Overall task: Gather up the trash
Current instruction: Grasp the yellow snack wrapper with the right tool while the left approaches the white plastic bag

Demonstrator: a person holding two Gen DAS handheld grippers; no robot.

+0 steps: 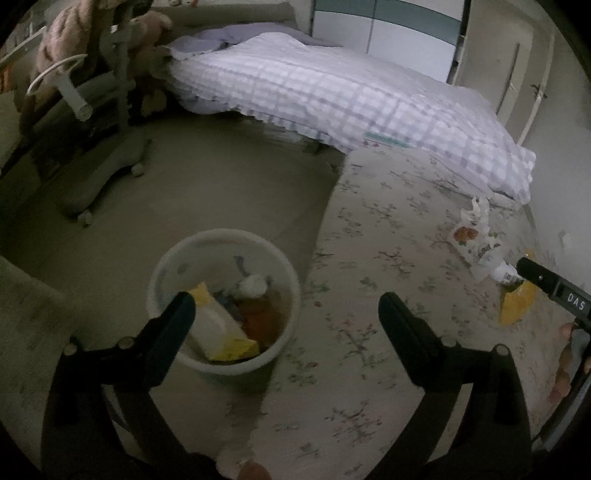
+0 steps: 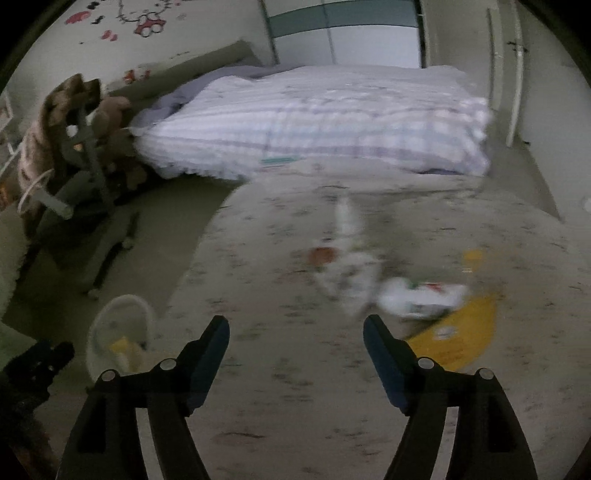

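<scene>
A white round bin [image 1: 162, 273] stands on the floor beside the bed, with yellow and white wrappers and other scraps inside. My left gripper [image 1: 288, 314] is open and empty, its left finger over the bin and its right finger over the floral sheet [image 1: 369, 258]. On the sheet lie a printed plastic bag [image 1: 476, 236], a white crumpled piece [image 1: 504, 273] and a yellow wrapper [image 1: 517, 302]. In the blurred right wrist view my right gripper [image 2: 295, 332] is open and empty above the sheet, just short of the bag [image 2: 347, 266], the white piece [image 2: 417, 299] and the yellow wrapper [image 2: 458, 339]. The bin [image 2: 118, 332] sits lower left.
A folded checked quilt [image 1: 332, 92] lies across the far half of the bed. A grey wheeled chair [image 1: 103, 147] with plush toys [image 1: 147, 33] stands on the floor at left. A wardrobe [image 1: 388, 33] and a door [image 1: 509, 66] are behind the bed.
</scene>
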